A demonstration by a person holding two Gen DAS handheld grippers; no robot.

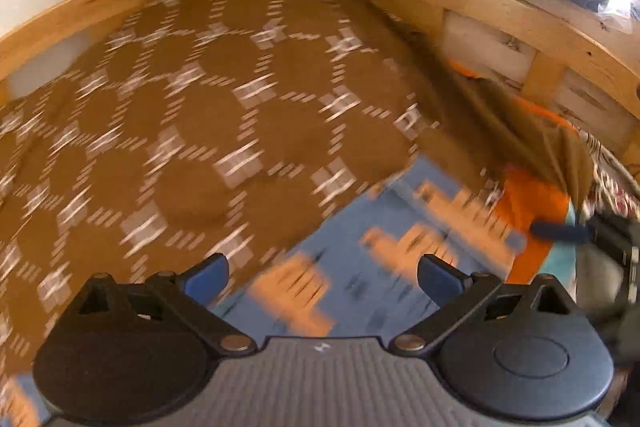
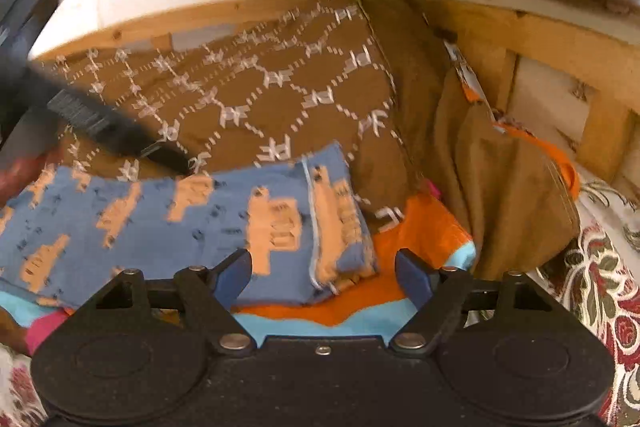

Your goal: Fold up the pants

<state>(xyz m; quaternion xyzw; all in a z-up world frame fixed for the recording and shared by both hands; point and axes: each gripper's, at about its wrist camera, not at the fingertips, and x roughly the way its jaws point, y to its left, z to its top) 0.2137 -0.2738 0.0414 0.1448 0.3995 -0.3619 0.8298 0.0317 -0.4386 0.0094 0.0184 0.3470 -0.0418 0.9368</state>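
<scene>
Right wrist view is showing my right hand-held gripper (image 2: pixel 323 273) hovering wide open and empty over the blue pants (image 2: pixel 168 223), which are lying on the brown patterned cloth (image 2: pixel 256 87) on the bed. My left hand-held gripper (image 1: pixel 323 277) is likewise gaping, gripping nothing. I am risking pinching the orange fabric (image 2: pixel 416 227) underneath too; the wooden frame (image 2: pixel 500 31) is crowding the far side.

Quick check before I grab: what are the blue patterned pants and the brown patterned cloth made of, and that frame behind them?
The blue pants look like soft matte cotton-type fabric: limp folds, stitched seam, printed peach shapes. The brown cloth looks like thin woven fabric, matte, with a white printed or stitched lattice; I cannot tell which. The frame is bare light wood, with knots and grain showing.
</scene>
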